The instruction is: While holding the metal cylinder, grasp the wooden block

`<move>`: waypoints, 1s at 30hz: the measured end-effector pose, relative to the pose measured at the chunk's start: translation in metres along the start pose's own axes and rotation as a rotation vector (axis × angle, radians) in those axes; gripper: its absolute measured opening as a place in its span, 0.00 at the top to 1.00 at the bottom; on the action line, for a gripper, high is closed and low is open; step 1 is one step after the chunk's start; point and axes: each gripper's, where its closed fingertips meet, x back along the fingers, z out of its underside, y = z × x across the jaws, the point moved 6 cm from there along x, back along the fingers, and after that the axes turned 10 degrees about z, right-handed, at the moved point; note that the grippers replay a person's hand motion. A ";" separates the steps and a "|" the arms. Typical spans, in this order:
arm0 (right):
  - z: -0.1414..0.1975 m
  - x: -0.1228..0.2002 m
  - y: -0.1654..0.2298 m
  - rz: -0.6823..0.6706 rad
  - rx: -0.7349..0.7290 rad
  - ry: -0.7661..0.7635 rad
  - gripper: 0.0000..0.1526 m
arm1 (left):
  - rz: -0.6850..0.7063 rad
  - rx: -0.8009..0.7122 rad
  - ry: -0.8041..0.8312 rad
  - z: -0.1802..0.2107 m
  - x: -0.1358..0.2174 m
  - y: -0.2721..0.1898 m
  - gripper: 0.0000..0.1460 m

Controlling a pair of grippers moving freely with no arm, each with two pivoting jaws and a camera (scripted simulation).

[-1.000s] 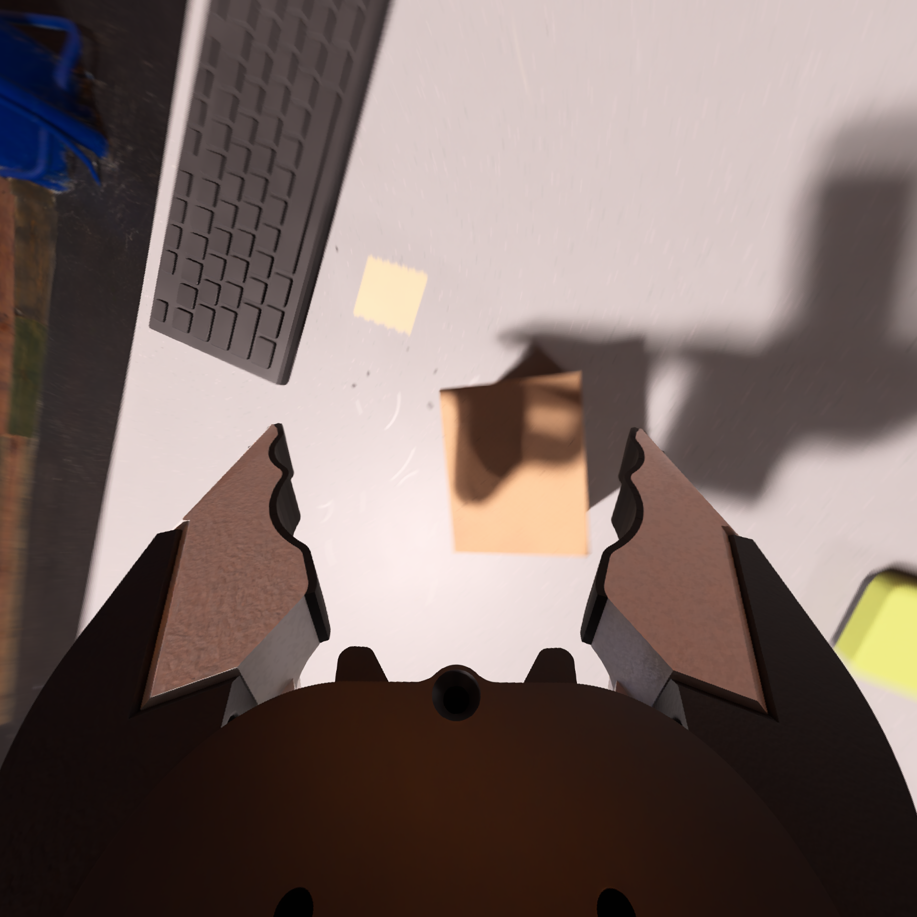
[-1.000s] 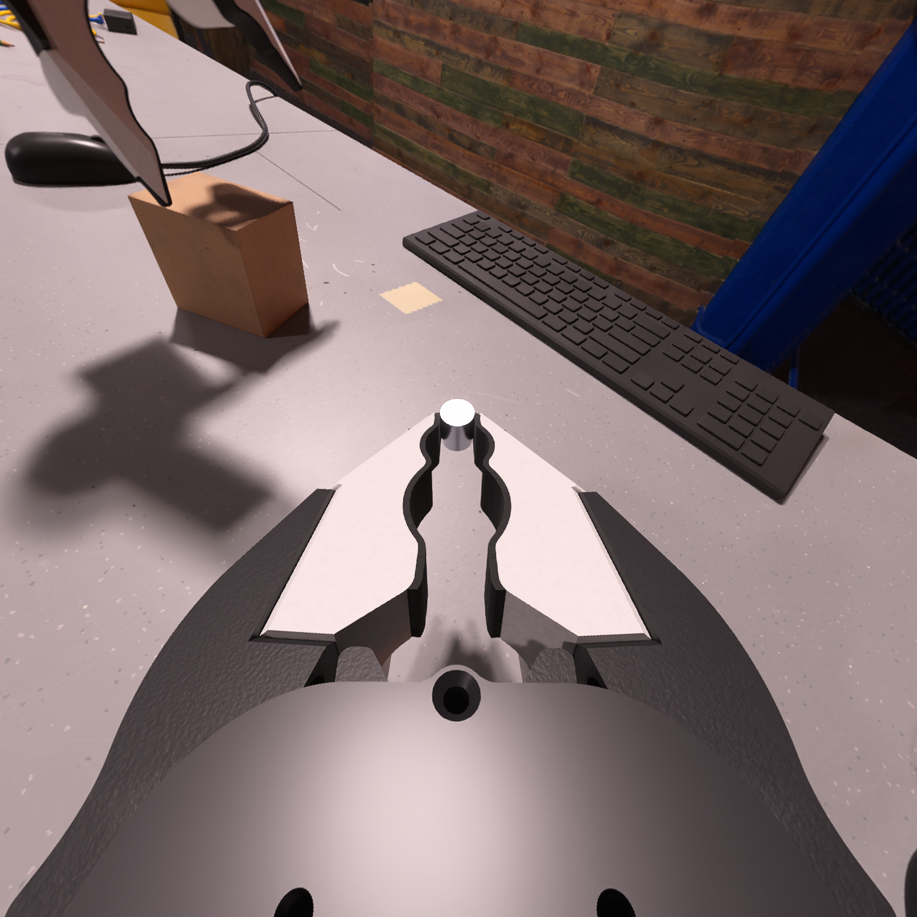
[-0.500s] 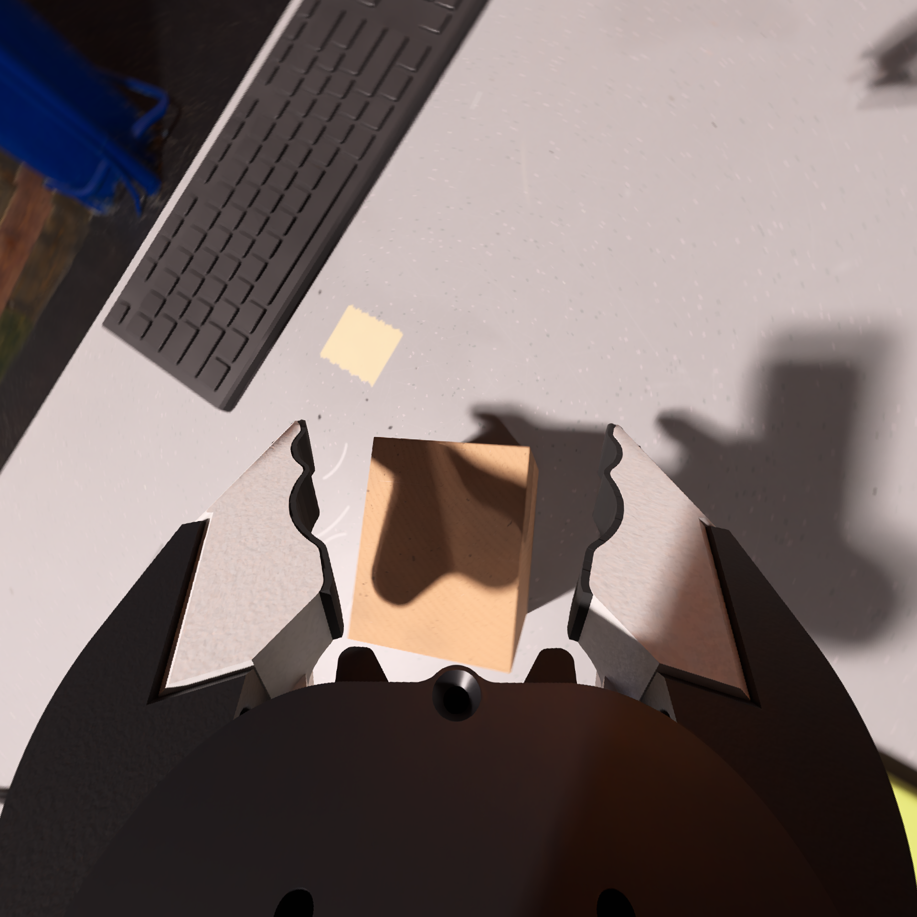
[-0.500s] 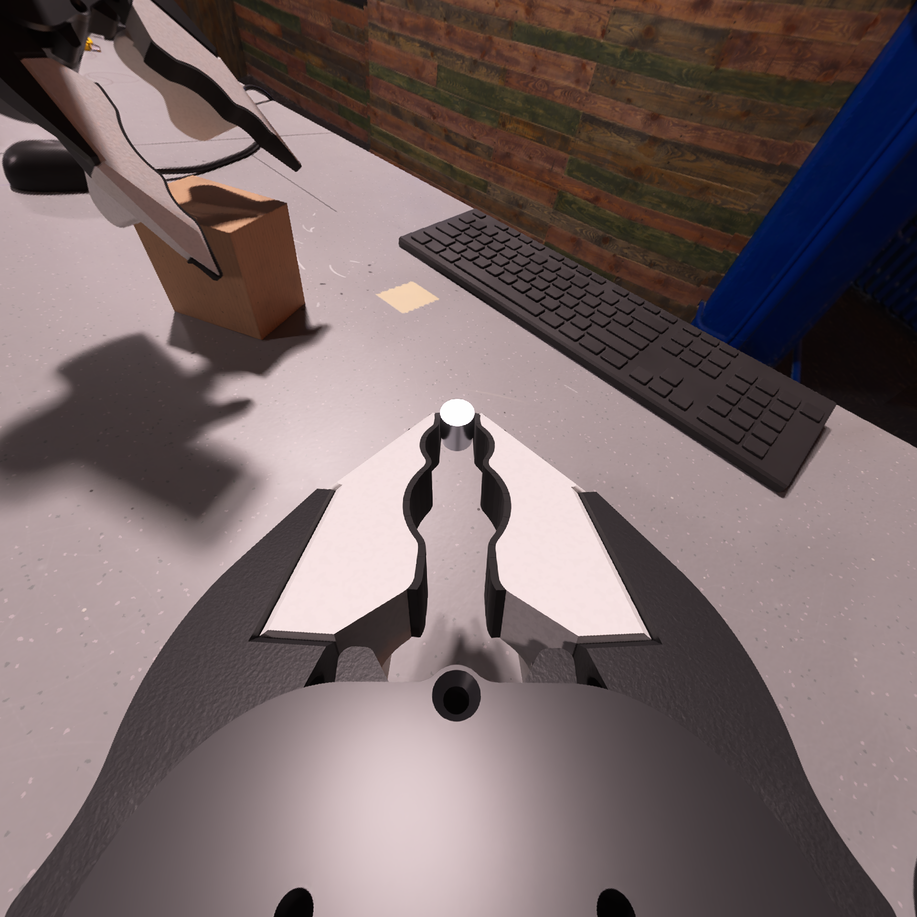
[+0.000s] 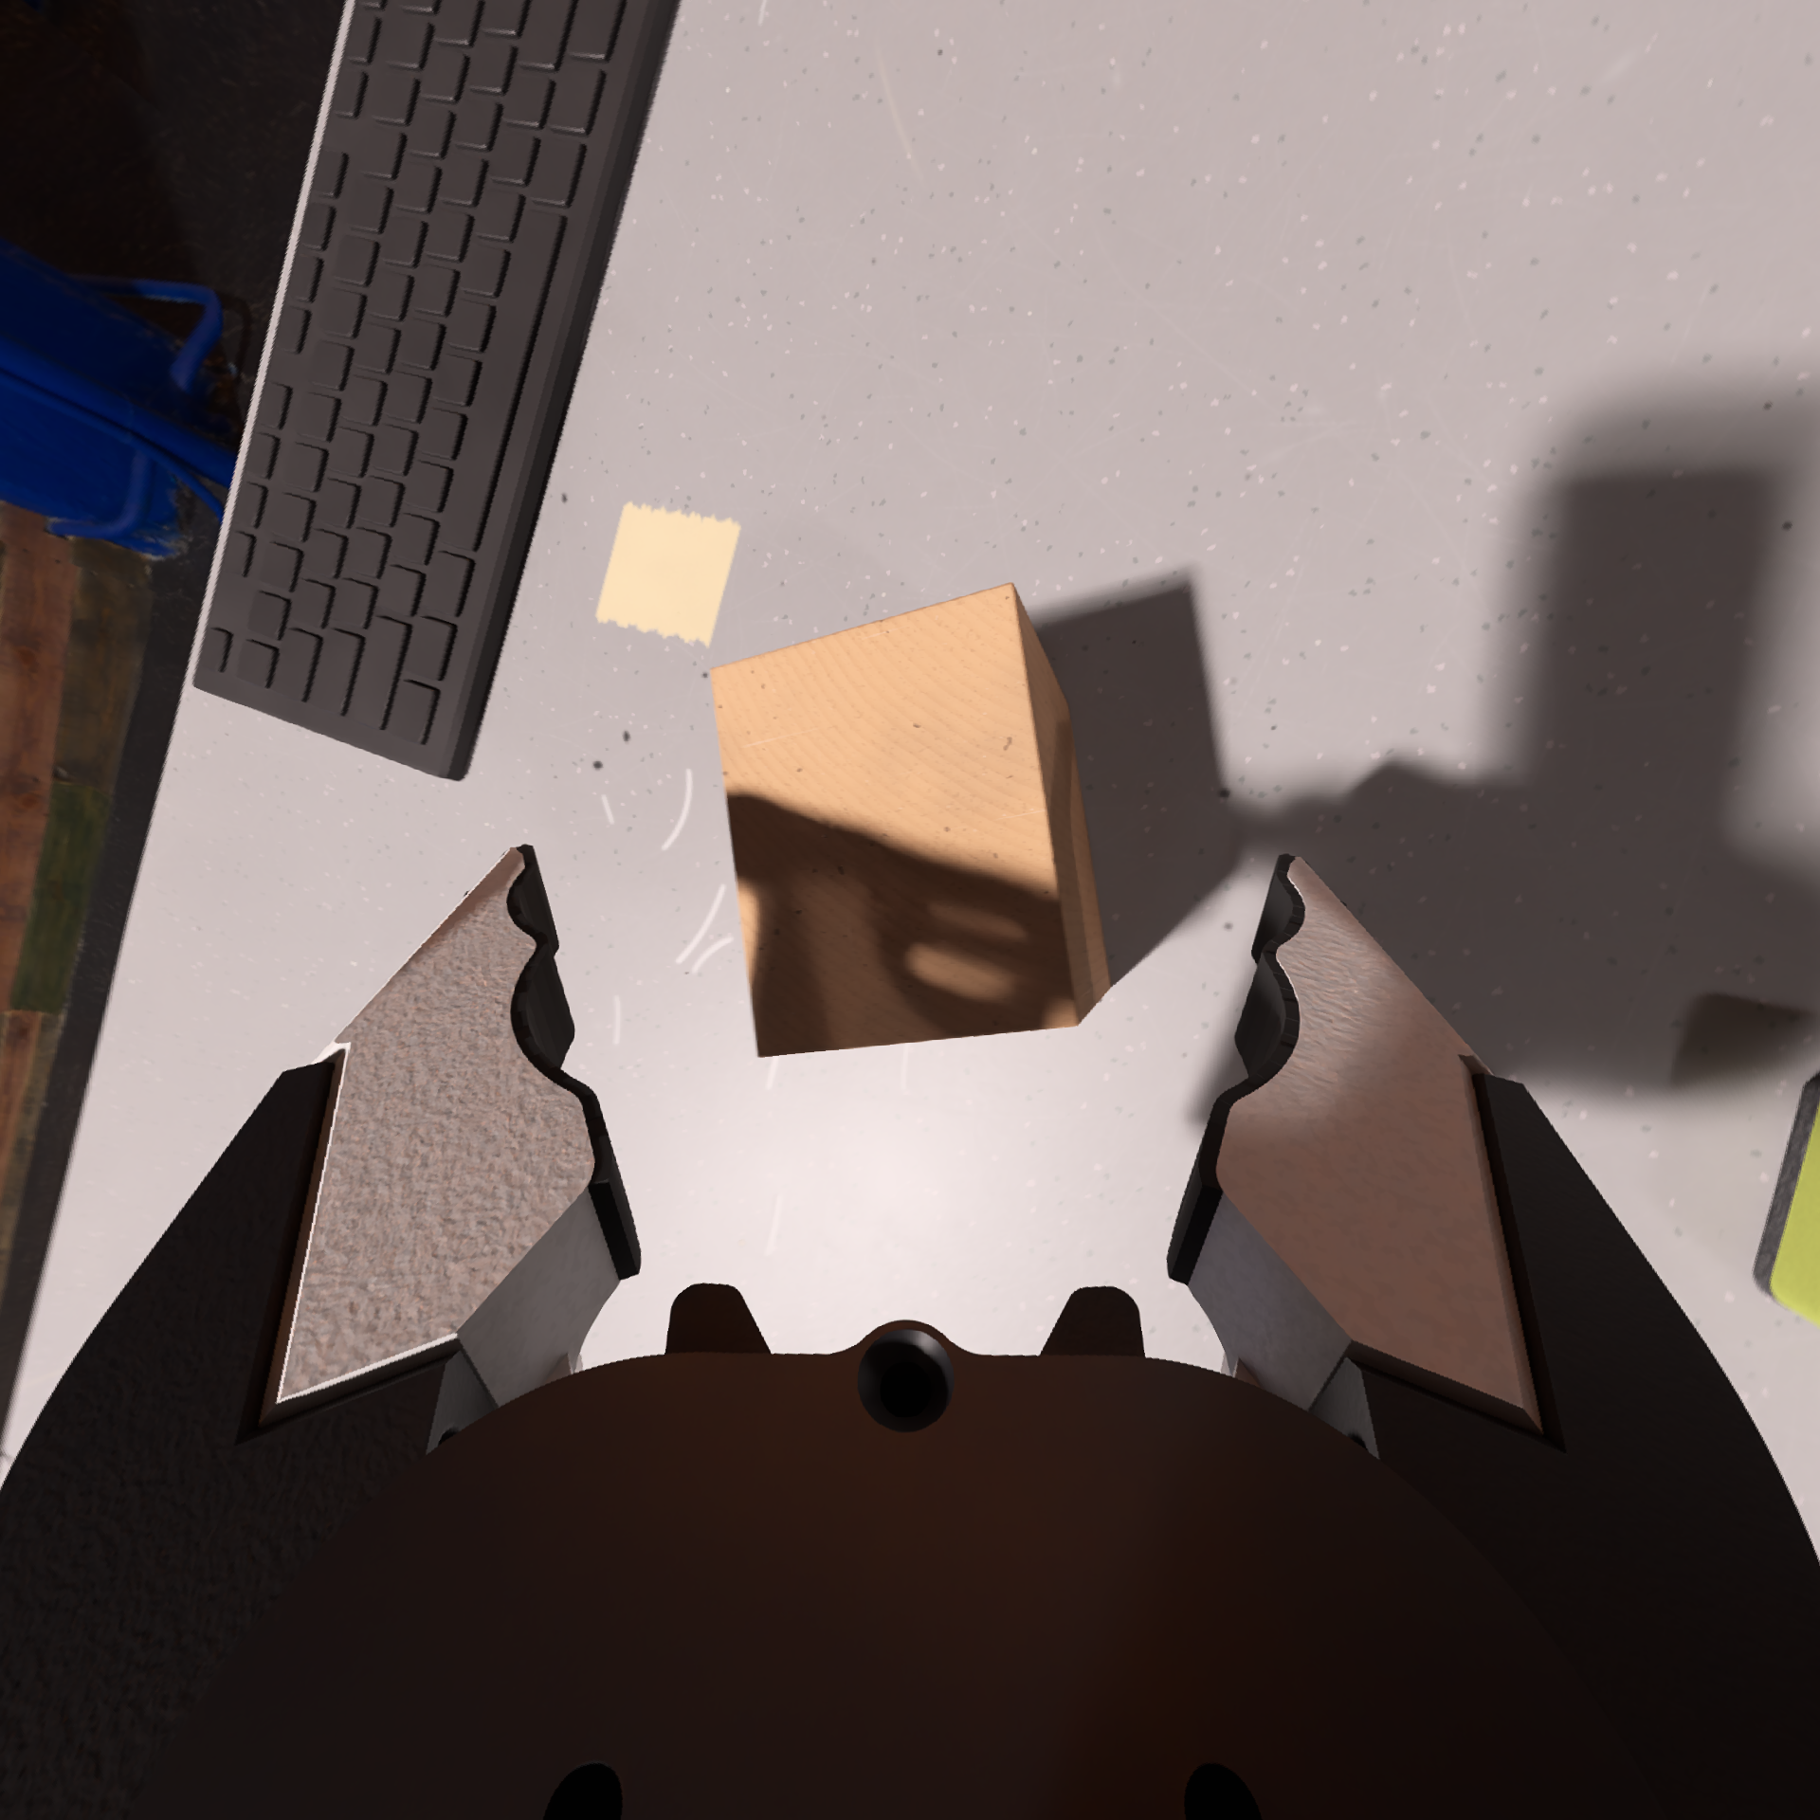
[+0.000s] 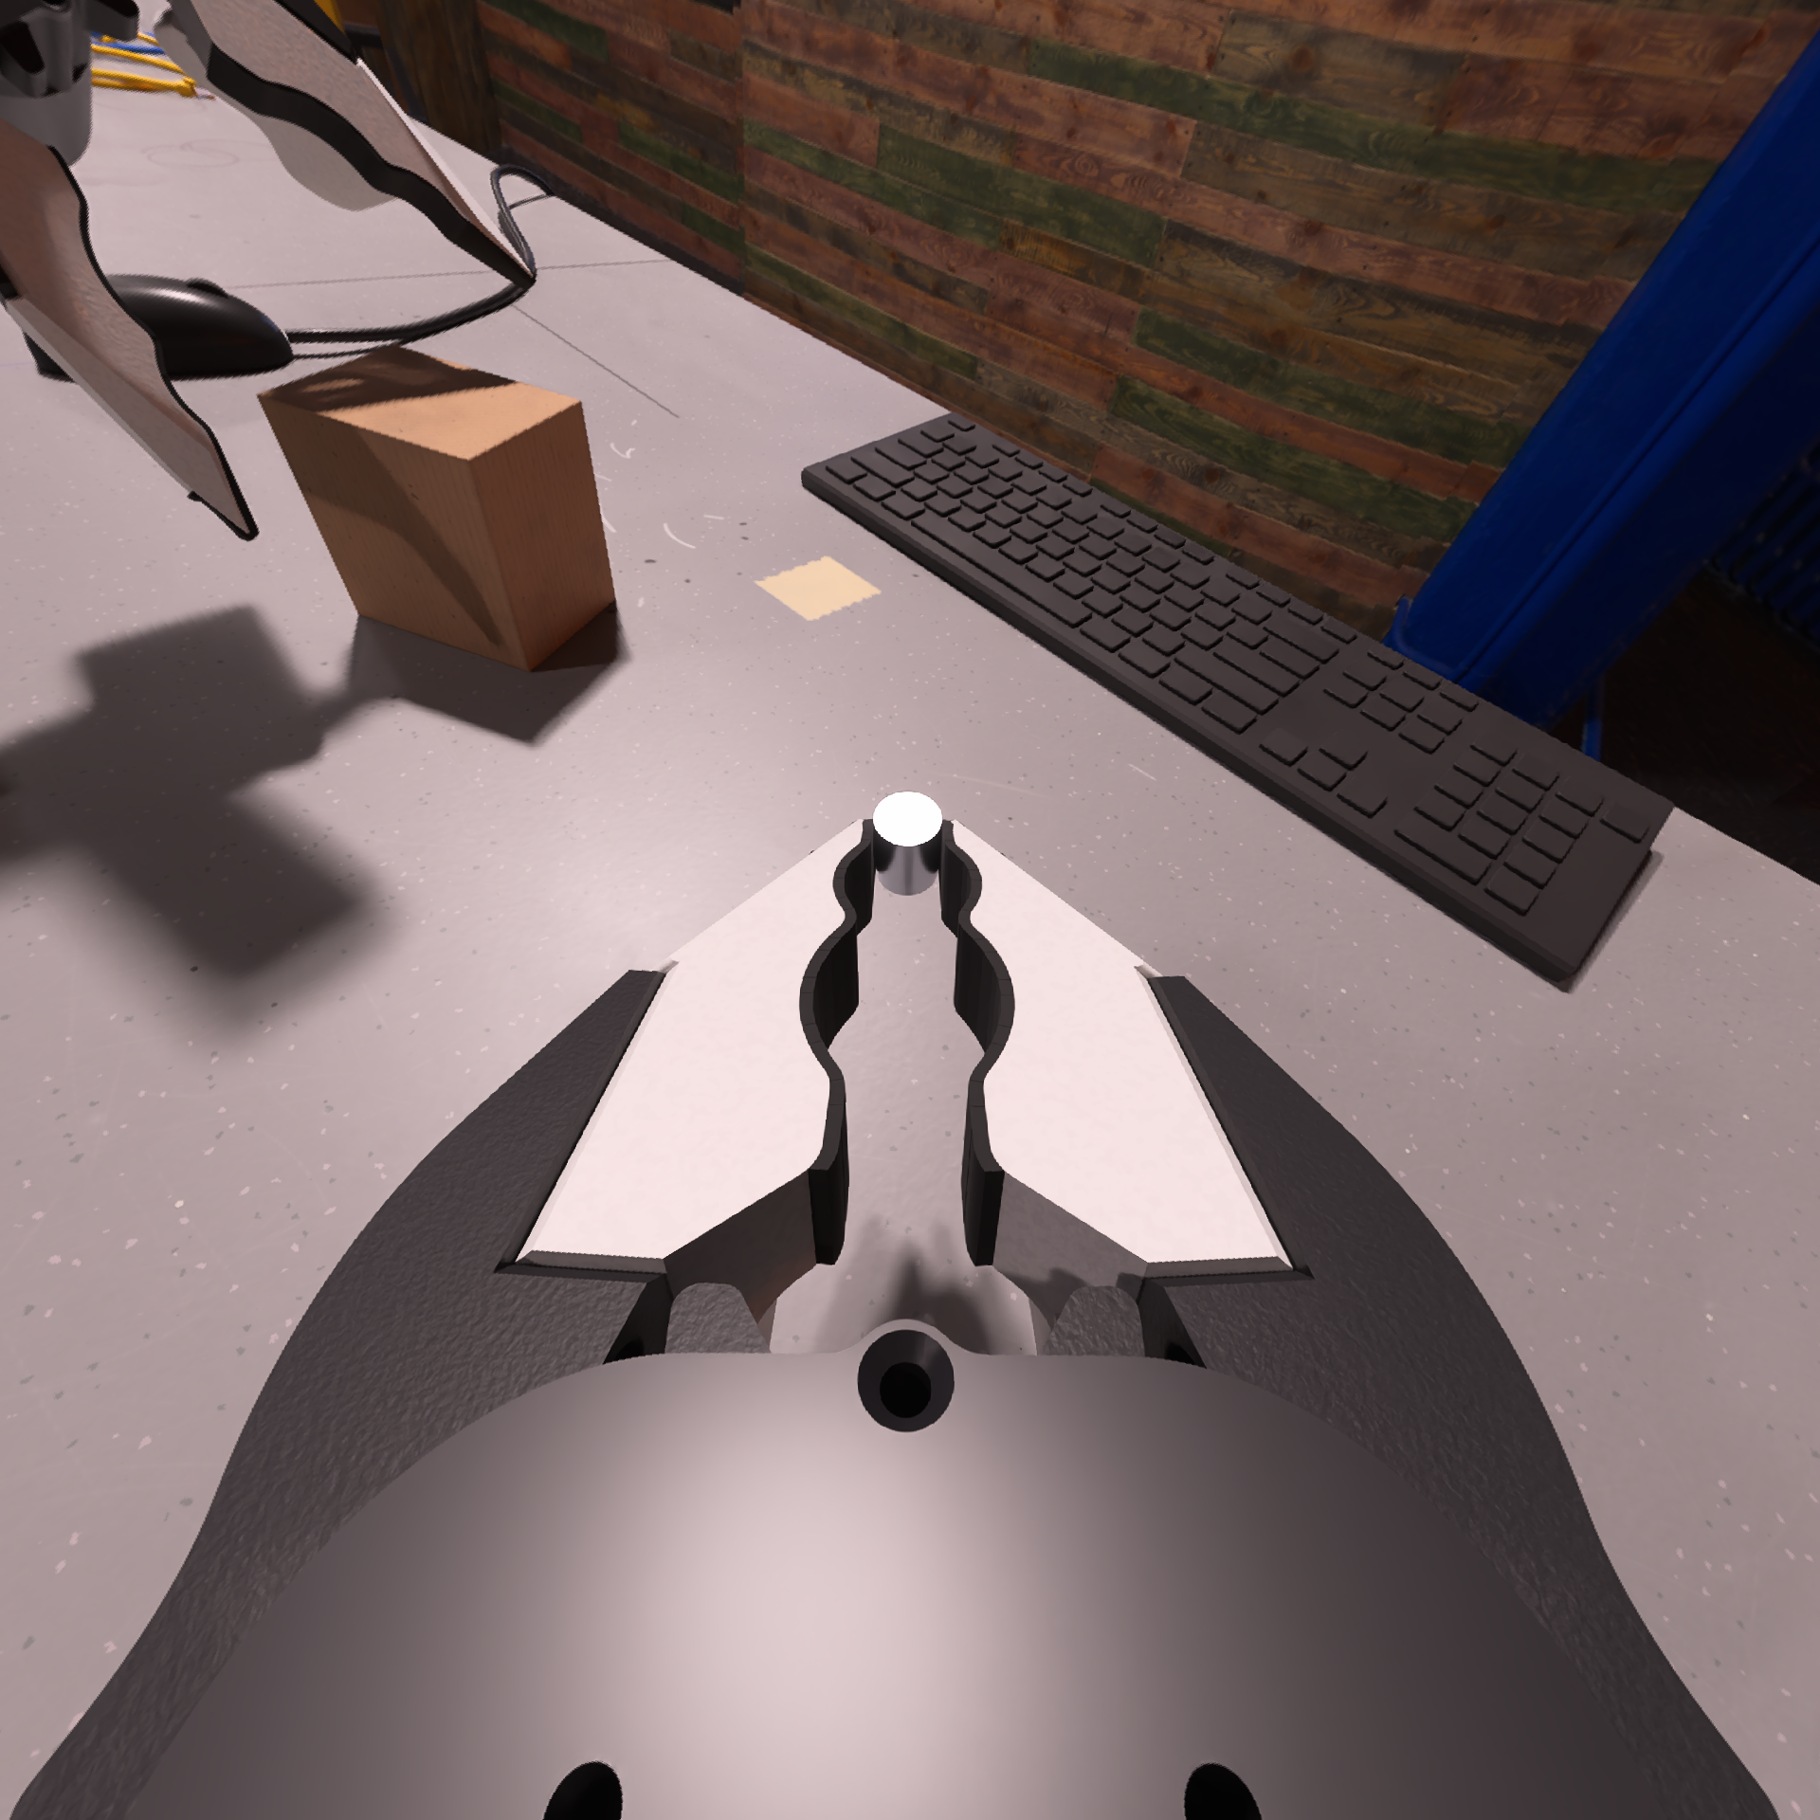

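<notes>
The wooden block stands on the grey table, below and just ahead of the fingertips of my left gripper. The left gripper is open wide, empty and hovering above the block without touching it. In the right wrist view the block is at the far left and leans a little, with the left gripper's fingers above it. My right gripper is shut on the small metal cylinder, which stands upright between its fingertips.
A dark keyboard lies at the table's far edge, also seen in the right wrist view. A pale tape patch lies between the keyboard and the block. There is also a black corded mouse, a yellow-green pad, a blue frame and a plank wall.
Half a second ago the block sat between the left fingers. The left gripper has since pulled back and up, still open. The block has turned slightly. The right gripper and cylinder have not moved.
</notes>
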 end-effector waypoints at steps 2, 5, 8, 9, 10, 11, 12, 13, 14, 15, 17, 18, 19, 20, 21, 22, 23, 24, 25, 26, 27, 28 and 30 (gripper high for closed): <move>0.001 -0.001 0.001 -0.003 0.006 0.006 0.92 | -0.005 0.027 -0.043 0.002 -0.003 -0.003 0.07; 0.002 -0.001 0.000 0.000 0.003 0.010 0.92 | -0.054 0.061 -0.088 0.002 -0.006 -0.003 0.10; 0.002 -0.001 -0.001 0.003 -0.005 0.010 0.92 | -0.087 0.090 -0.123 0.001 -0.010 -0.001 0.13; 0.002 -0.001 -0.001 0.003 -0.007 0.010 0.92 | -0.098 0.086 -0.124 0.002 -0.010 0.000 0.16; 0.003 -0.001 -0.001 0.003 -0.007 0.012 0.92 | -0.100 0.081 -0.130 0.002 -0.011 0.001 0.18; 0.003 -0.002 -0.001 0.002 -0.006 0.014 0.92 | -0.100 0.077 -0.134 0.002 -0.011 0.001 0.19; 0.003 -0.002 -0.001 0.001 -0.005 0.016 0.92 | -0.099 0.072 -0.136 0.002 -0.011 0.001 0.19; 0.003 -0.002 -0.001 0.000 -0.004 0.018 0.92 | -0.095 0.067 -0.139 0.003 -0.010 0.001 0.20; 0.004 -0.003 -0.001 -0.001 -0.004 0.019 0.92 | -0.092 0.064 -0.141 0.004 -0.010 0.002 0.20; 0.004 -0.003 0.000 -0.001 -0.004 0.020 0.92 | -0.100 0.060 -0.141 0.005 -0.009 0.003 0.22; 0.004 -0.003 0.000 -0.002 -0.003 0.022 0.92 | -0.090 0.047 -0.136 0.007 -0.007 0.004 0.26; 0.004 -0.003 0.000 -0.003 -0.003 0.024 0.92 | -0.084 0.041 -0.136 0.007 -0.007 0.005 0.26; 0.005 -0.003 0.000 -0.004 -0.003 0.026 0.92 | -0.077 0.042 -0.137 0.008 -0.007 0.006 0.26; 0.005 -0.004 0.000 -0.004 -0.003 0.027 0.92 | -0.070 0.048 -0.134 0.008 -0.006 0.006 0.26; 0.005 -0.004 0.000 -0.004 -0.003 0.029 0.92 | -0.066 0.052 -0.133 0.008 -0.006 0.007 0.26; 0.005 -0.004 0.000 -0.004 -0.002 0.031 0.92 | -0.068 0.051 -0.135 0.009 -0.006 0.007 0.26; 0.006 -0.004 0.000 -0.004 -0.003 0.032 0.92 | -0.070 0.050 -0.139 0.009 -0.006 0.007 0.26; 0.006 -0.004 -0.001 -0.004 -0.003 0.034 0.92 | -0.072 0.051 -0.145 0.010 -0.006 0.007 0.26; 0.006 -0.004 -0.001 -0.004 -0.003 0.034 0.92 | -0.074 0.053 -0.152 0.011 -0.006 0.007 0.25; 0.006 -0.005 -0.001 -0.004 -0.004 0.035 0.92 | -0.076 0.054 -0.159 0.012 -0.006 0.006 0.25; 0.006 -0.005 -0.001 -0.004 -0.004 0.035 0.92 | -0.077 0.054 -0.170 0.013 -0.006 0.005 0.24; 0.006 -0.005 -0.001 -0.004 -0.004 0.035 0.92 | -0.078 0.053 -0.184 0.013 -0.006 0.004 0.24; 0.006 -0.005 -0.001 -0.005 -0.004 0.036 0.92 | -0.084 0.052 -0.216 0.013 -0.006 0.004 0.23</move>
